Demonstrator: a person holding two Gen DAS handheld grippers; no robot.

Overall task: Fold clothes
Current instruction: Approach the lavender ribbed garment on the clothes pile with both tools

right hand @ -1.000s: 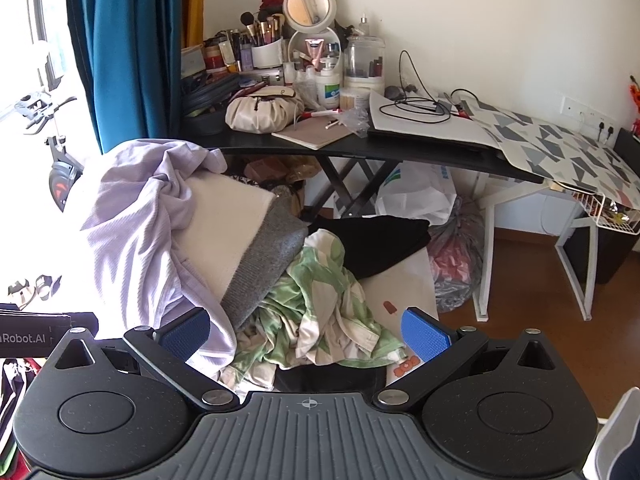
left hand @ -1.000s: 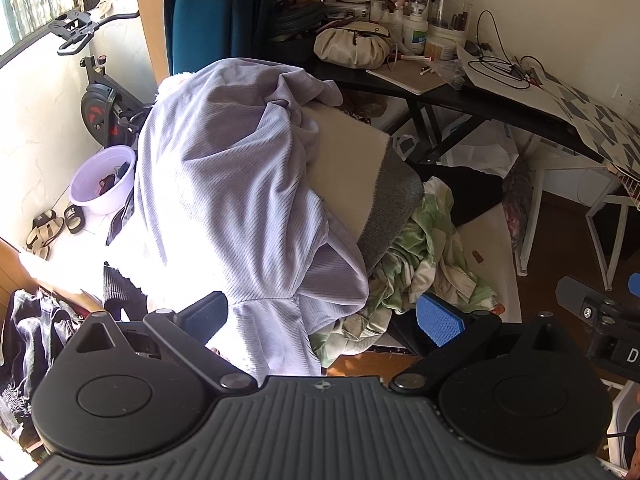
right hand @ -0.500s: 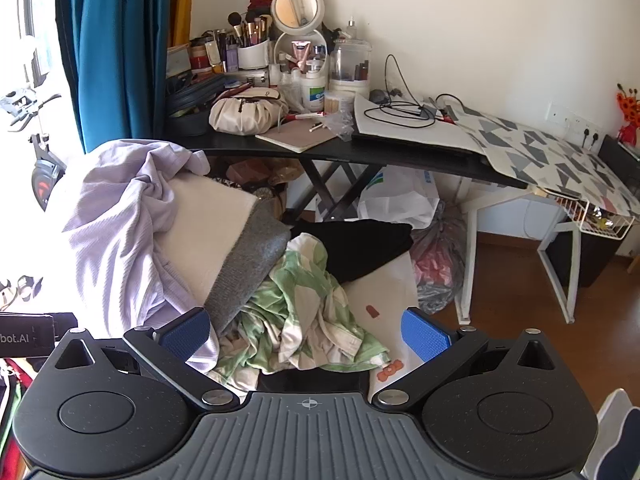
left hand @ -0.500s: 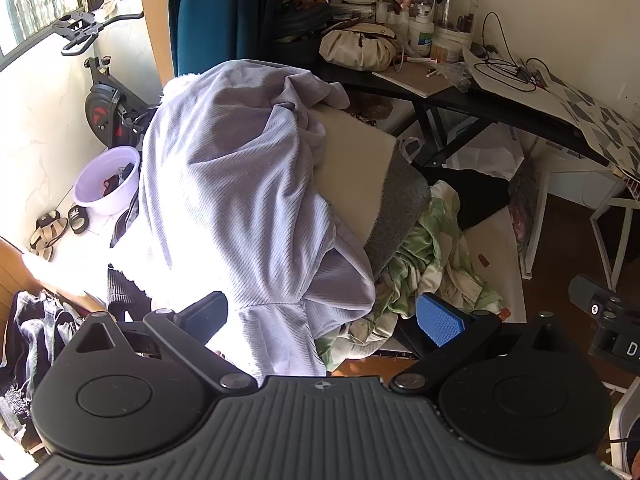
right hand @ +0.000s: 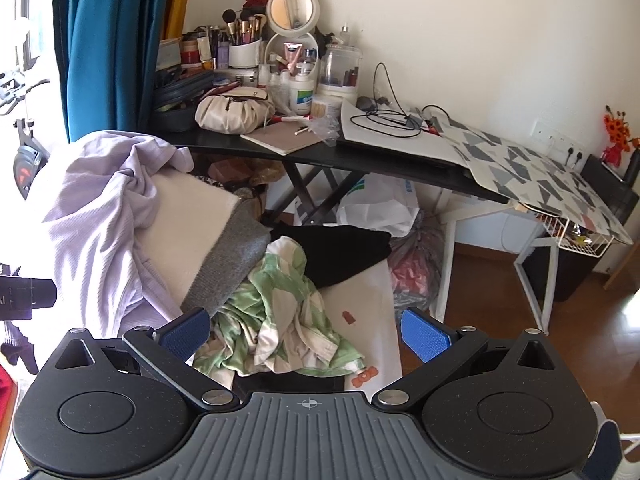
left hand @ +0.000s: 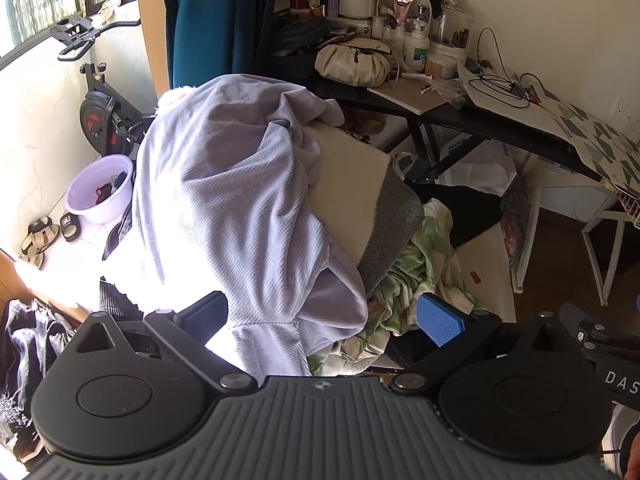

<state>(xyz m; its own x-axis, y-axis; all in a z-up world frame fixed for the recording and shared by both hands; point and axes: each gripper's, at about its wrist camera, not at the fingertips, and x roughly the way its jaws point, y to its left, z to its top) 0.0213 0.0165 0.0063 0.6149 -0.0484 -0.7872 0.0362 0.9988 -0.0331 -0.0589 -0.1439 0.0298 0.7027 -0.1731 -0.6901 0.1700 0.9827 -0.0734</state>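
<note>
While nothing is gripped yet, I judge I am at the very start: choosing a garment from the heap before any fold. Furthest left, the lavender ribbed top (left hand: 224, 200) drapes over a cream-and-grey cushion (left hand: 352, 196) and hangs down towards my left gripper (left hand: 320, 316), whose fingers (left hand: 438, 318) stand spread wide with nothing between them; the hem falls just in front of the gap, though I cannot tell whether it touches. To its right lies the crumpled green-and-white garment (right hand: 280, 320), and behind that a black garment (right hand: 340, 252), all piled on a pale surface below the cluttered desk (right hand: 360, 160). My right gripper (right hand: 304, 336) hovers over the green piece, fingers (right hand: 424, 340) likewise released and empty.

Next, I think, the left must close on the lavender hem and draw it clear of the cushion, with the right taking a second edge so the cloth can be spread flat. Both grippers point forward and slightly downward at the heap, level, side by side; the left one's body shows at the left edge of the right view.
</note>
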